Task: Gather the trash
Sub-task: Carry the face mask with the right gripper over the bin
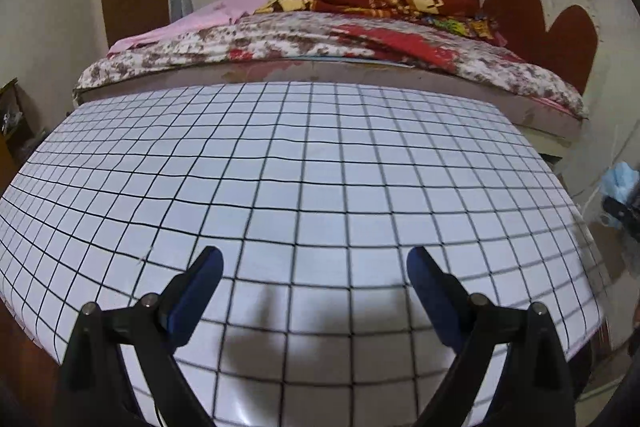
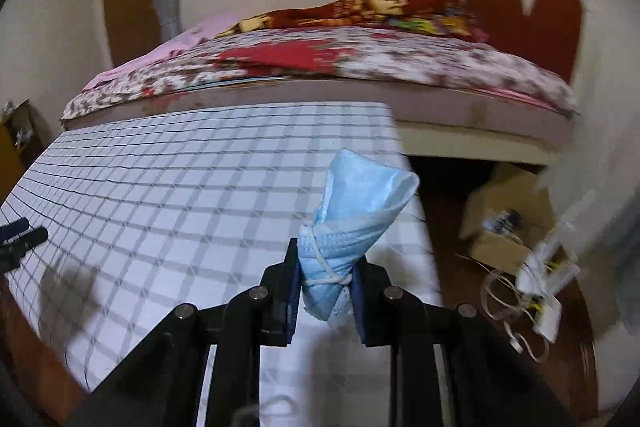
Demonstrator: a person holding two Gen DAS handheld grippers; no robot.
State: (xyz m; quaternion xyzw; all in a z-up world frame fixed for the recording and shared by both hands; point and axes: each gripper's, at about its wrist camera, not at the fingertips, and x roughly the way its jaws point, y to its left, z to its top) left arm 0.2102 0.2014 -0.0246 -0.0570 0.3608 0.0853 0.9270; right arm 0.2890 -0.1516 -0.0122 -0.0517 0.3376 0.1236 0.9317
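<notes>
Item: rolled pale-blue face mask (image 2: 352, 227), tied with its white ear loop, pinched between my right gripper (image 2: 326, 291) pads above the checked table (image 2: 180, 187) edge. Left gripper (image 1: 314, 267) spread wide, holding nothing.

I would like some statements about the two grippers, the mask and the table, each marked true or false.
1. The right gripper holds a blue mask. True.
2. The left gripper is shut on a mask. False: it is open and holds nothing.
3. The mask is tied with its white string. True.
4. The table has a plain red cover. False: the cover is white with a black grid.
5. A cardboard box stands on the floor to the right of the table. True.
</notes>
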